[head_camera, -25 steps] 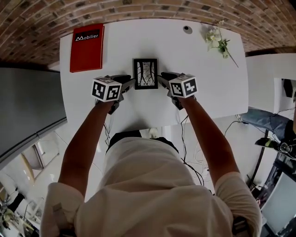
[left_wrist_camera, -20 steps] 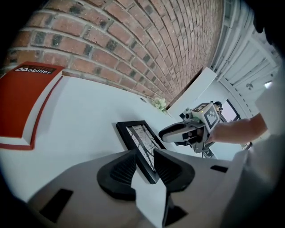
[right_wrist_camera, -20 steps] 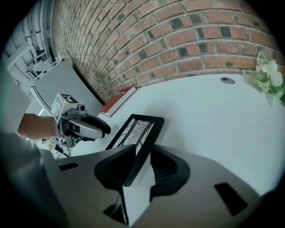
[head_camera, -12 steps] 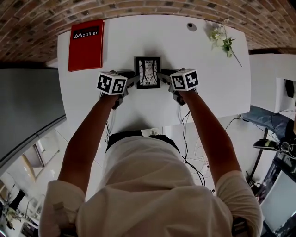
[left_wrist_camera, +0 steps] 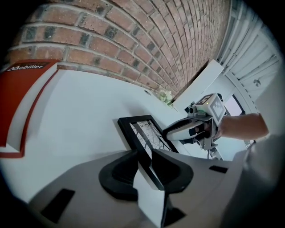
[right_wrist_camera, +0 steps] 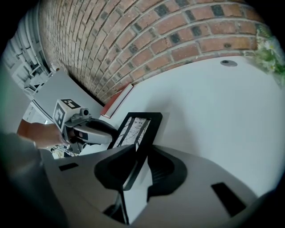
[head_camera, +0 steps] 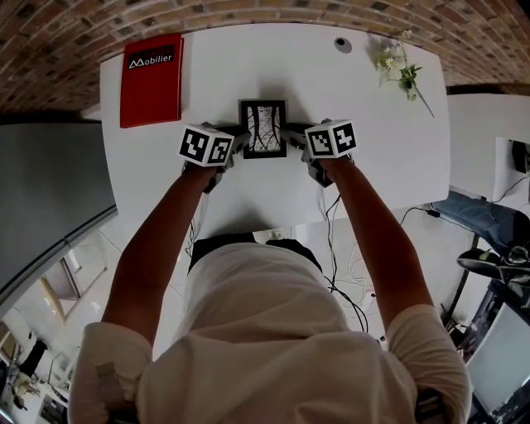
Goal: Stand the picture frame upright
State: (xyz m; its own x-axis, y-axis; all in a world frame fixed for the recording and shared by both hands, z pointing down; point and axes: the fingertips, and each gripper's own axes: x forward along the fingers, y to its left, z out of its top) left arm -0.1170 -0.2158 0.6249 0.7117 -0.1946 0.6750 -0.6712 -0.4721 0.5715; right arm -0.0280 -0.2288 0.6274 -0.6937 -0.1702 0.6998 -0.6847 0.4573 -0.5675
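Black picture frame (right_wrist_camera: 136, 127), edge in right tool (right_wrist_camera: 141, 153)

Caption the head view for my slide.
Left tool and right tool bracket a picture frame on a white table, left jaws just closing on its edge.

I see a red folder (head_camera: 151, 79) on the white tabletop's (head_camera: 248, 58) far left, a flower sprig (head_camera: 399, 73) far right, brick wall (head_camera: 248, 12) beyond.
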